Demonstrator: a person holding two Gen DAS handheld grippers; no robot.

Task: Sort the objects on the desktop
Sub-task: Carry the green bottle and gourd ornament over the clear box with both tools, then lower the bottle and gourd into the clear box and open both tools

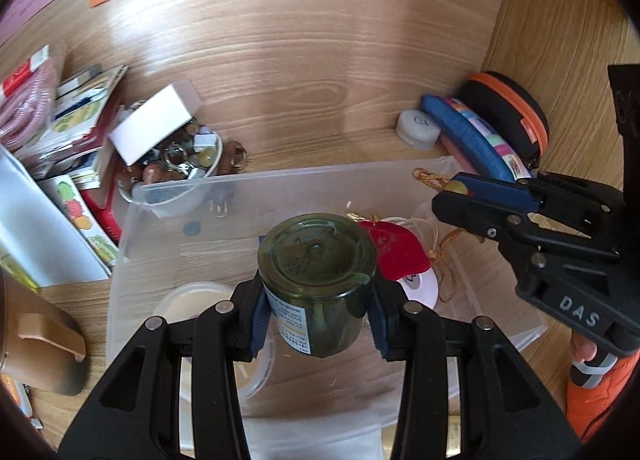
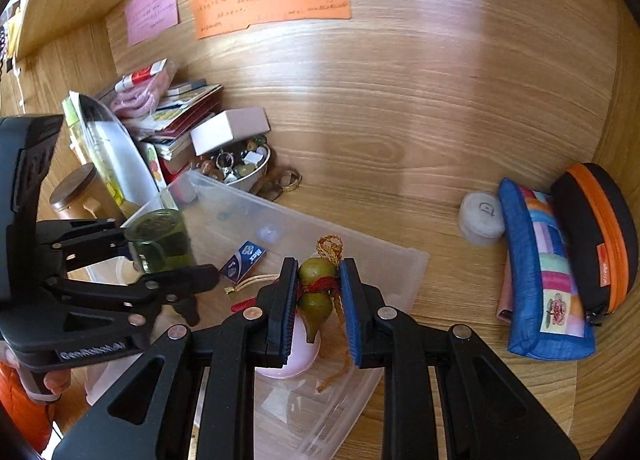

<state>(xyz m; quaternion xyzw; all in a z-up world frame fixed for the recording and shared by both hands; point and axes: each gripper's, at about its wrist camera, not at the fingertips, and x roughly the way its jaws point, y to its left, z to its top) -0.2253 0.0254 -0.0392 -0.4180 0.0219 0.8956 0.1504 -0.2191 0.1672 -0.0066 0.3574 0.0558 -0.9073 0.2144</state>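
My left gripper (image 1: 318,310) is shut on a dark green glass jar (image 1: 318,280) and holds it bottom-forward above a clear plastic bin (image 1: 224,184). The jar also shows in the right wrist view (image 2: 160,240), held by the left gripper (image 2: 160,260). My right gripper (image 2: 318,300) is shut on a small green gourd charm (image 2: 316,292) with red thread and a gold cord, held over the bin's (image 2: 400,256) right part. In the left wrist view the right gripper (image 1: 456,190) stands at the bin's far right corner.
In the bin lie a red and white tag (image 1: 400,256), a small blue box (image 2: 242,260) and a pink round thing (image 2: 288,356). A bowl of trinkets (image 2: 240,168), a white box and stacked booklets stand at the left. A white cap (image 2: 480,216), a blue pouch (image 2: 540,272) and a black-orange case (image 2: 596,232) lie at the right.
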